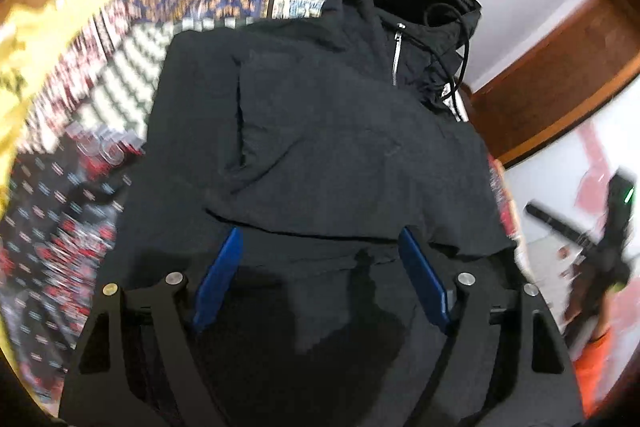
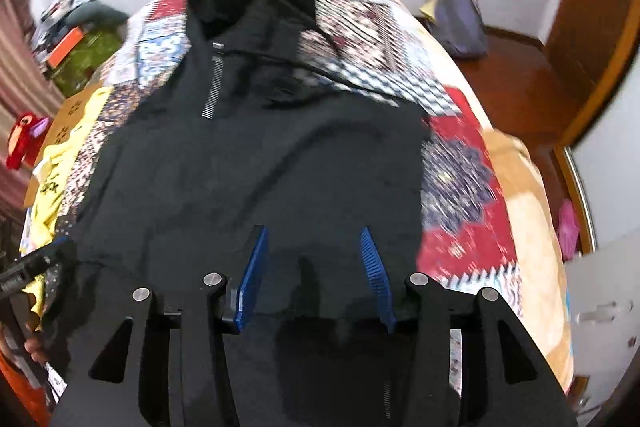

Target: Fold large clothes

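A black hooded jacket (image 1: 328,131) with a short silver zip lies on a patchwork quilt, hood at the far end and sides folded in. It also shows in the right wrist view (image 2: 256,163). My left gripper (image 1: 320,239) is open, its blue pads spread above the jacket's near hem, holding nothing. My right gripper (image 2: 314,237) is open too, just above the near part of the jacket, empty. The right gripper shows blurred at the right edge of the left wrist view (image 1: 600,247).
The quilt (image 2: 460,163) covers a bed. A yellow garment (image 2: 60,163) lies at the bed's left side. A purple bag (image 2: 460,19) sits on the wooden floor to the right. A wooden door (image 2: 592,27) stands beyond.
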The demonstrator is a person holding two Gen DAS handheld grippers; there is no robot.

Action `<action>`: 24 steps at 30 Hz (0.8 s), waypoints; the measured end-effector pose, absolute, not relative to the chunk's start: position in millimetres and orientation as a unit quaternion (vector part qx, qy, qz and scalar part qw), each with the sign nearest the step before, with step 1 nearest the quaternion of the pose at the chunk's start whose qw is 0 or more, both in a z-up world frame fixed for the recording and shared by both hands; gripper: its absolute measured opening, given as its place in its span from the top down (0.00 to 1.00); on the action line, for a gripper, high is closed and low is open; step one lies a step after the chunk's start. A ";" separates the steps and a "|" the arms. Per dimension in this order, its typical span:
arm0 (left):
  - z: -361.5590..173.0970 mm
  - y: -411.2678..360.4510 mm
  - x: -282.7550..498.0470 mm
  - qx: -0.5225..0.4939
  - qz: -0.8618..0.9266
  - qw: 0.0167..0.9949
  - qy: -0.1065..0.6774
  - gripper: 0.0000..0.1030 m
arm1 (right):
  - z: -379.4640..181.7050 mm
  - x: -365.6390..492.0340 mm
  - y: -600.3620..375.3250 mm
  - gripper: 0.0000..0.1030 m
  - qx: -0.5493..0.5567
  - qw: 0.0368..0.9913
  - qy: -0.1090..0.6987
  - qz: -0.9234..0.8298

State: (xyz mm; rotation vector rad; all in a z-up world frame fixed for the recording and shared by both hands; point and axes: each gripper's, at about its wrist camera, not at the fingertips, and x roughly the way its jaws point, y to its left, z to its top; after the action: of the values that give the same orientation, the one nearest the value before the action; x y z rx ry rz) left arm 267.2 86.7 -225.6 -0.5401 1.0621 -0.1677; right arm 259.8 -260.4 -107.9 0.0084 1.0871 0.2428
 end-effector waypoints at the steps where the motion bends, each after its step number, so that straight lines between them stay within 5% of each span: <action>1: -229.9 89.1 269.3 -0.273 -0.080 0.818 0.500 0.23 | -112.8 259.3 -266.5 0.57 0.008 0.848 0.519 0.109; 11: -254.5 122.4 289.9 -0.420 -0.079 0.768 0.477 0.29 | -134.7 254.4 -292.9 0.57 0.036 0.838 0.535 0.098; 14: -254.6 122.3 300.5 -0.401 -0.053 0.779 0.479 0.43 | -136.2 255.0 -293.6 0.57 0.039 0.838 0.535 0.099; 19: -241.5 100.1 314.2 -0.282 -0.013 0.823 0.493 0.87 | -138.7 258.7 -295.6 0.57 0.046 0.835 0.540 0.097; 24: -185.7 66.8 311.5 -0.132 0.007 0.890 0.437 0.96 | -132.9 261.0 -299.8 0.57 0.049 0.839 0.534 0.089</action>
State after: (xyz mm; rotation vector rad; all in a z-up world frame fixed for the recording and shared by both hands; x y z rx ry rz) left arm 311.5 66.8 -185.7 -0.2739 0.9083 0.0139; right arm 261.0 -299.8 -132.9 0.1040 1.1302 0.1883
